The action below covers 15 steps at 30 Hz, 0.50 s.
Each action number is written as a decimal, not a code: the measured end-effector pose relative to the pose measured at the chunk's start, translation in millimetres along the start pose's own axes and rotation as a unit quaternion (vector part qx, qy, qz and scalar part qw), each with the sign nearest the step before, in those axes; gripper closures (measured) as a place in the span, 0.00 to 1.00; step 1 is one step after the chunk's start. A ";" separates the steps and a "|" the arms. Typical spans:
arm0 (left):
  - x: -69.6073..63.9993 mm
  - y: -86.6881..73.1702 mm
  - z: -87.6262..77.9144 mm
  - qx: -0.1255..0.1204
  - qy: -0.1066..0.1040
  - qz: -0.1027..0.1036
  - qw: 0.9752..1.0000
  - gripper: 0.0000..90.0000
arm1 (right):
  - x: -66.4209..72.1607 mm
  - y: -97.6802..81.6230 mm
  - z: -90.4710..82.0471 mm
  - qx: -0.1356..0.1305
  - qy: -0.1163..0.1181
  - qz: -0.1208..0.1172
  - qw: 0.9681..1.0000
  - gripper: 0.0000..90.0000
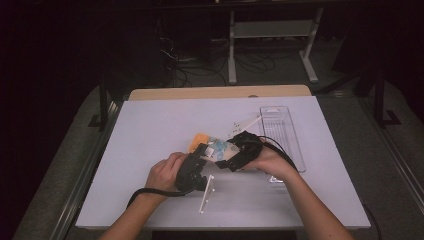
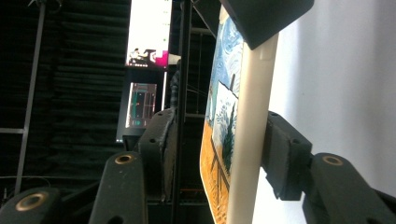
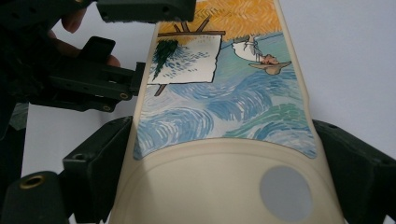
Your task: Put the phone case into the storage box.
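The flat cream-edged phone case printed with a blue and orange painting (image 3: 224,93) is held above the white table (image 1: 150,130), between the two grippers; its long axis runs from the right gripper (image 1: 240,152) toward the left gripper (image 1: 197,160); the right jaws are clamped on its two long edges at the camera-hole end; the left jaws are set across its thickness at the orange end, one pad against the back, the other just short of the printed face (image 2: 219,116), so the closing is judged unfinished.
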State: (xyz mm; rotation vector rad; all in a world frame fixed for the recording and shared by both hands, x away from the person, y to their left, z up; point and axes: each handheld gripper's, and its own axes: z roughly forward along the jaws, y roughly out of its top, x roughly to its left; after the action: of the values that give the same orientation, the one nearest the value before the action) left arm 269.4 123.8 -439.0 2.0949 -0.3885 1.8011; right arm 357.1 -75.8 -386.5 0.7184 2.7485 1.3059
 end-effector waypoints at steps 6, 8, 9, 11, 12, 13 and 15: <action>0.2 0.6 0.1 0.001 -0.005 0.006 1.000 0.62 | 0.0 0.2 -0.1 0.000 0.001 0.000 1.000 0.11; -0.4 1.0 -0.1 0.001 -0.006 0.008 1.000 0.64 | 0.1 0.2 -0.1 0.000 0.002 0.000 1.000 0.11; -0.5 1.2 -0.2 0.000 -0.007 0.010 1.000 0.65 | 0.1 0.2 0.0 0.000 0.002 0.001 1.000 0.11; -0.8 1.4 -0.1 0.000 -0.009 0.012 1.000 0.67 | 0.1 0.2 0.1 0.000 0.002 0.001 1.000 0.11; -0.7 1.6 -0.1 0.000 -0.010 0.012 1.000 0.68 | 0.1 0.2 0.3 0.001 0.001 0.000 1.000 0.11; -0.6 1.6 -0.1 0.000 -0.011 0.012 1.000 0.68 | 0.3 0.1 0.7 0.001 -0.001 -0.002 1.000 0.11; -1.1 1.7 -0.1 0.001 -0.009 0.016 1.000 0.70 | 0.2 0.2 0.9 0.001 0.000 -0.001 1.000 0.11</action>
State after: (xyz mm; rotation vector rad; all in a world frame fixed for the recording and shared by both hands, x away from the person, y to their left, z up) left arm 268.4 122.3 -439.9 2.1182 -0.4273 1.8016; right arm 357.1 -75.0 -386.9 0.7157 2.7502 1.3043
